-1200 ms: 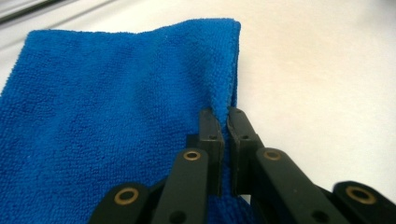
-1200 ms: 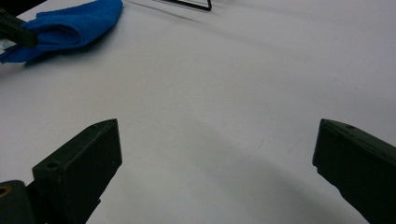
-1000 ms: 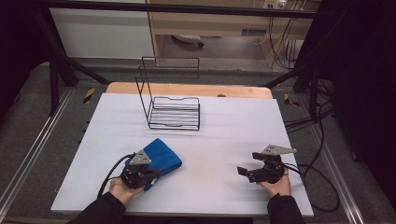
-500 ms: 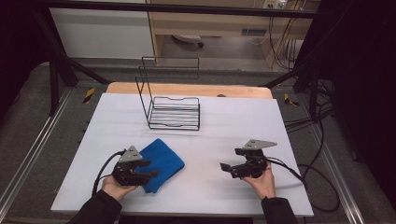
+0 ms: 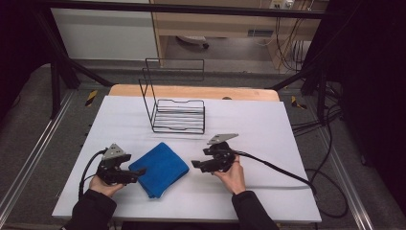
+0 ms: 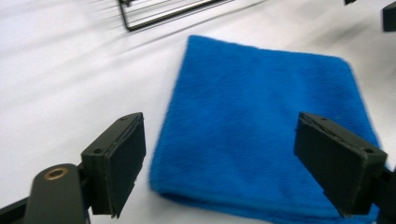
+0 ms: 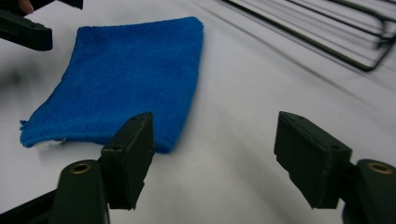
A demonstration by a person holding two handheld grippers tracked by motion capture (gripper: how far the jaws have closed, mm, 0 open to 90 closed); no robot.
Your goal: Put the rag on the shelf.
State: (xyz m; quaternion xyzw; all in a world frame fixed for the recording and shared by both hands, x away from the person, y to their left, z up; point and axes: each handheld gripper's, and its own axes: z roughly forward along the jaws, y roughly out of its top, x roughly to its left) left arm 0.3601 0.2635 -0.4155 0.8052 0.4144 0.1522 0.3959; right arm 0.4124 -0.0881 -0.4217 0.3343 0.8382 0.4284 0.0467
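A folded blue cloth (image 5: 160,167) lies flat on the white table (image 5: 268,139), between my two grippers. My left gripper (image 5: 137,172) is at the cloth's left edge; its jaws have just been opening. In the left gripper view the cloth (image 6: 261,121) lies ahead of the open left gripper (image 6: 222,140), and the pads do not touch it. My right gripper (image 5: 196,165) points left, just right of the cloth. Its jaws have just been closing and stand open over bare table. In the right gripper view the right gripper (image 7: 215,135) has the cloth (image 7: 126,74) ahead to its left.
A black wire rack (image 5: 177,112) stands at the back middle of the table, also seen as the rack (image 6: 163,11) and the rack (image 7: 327,32). Cables trail from both grippers. A wooden strip (image 5: 191,91) borders the far edge.
The left gripper opened, let go of the cloth and drew back to the left. The right gripper moved left toward the cloth, its jaws narrowing. The cloth now lies flat.
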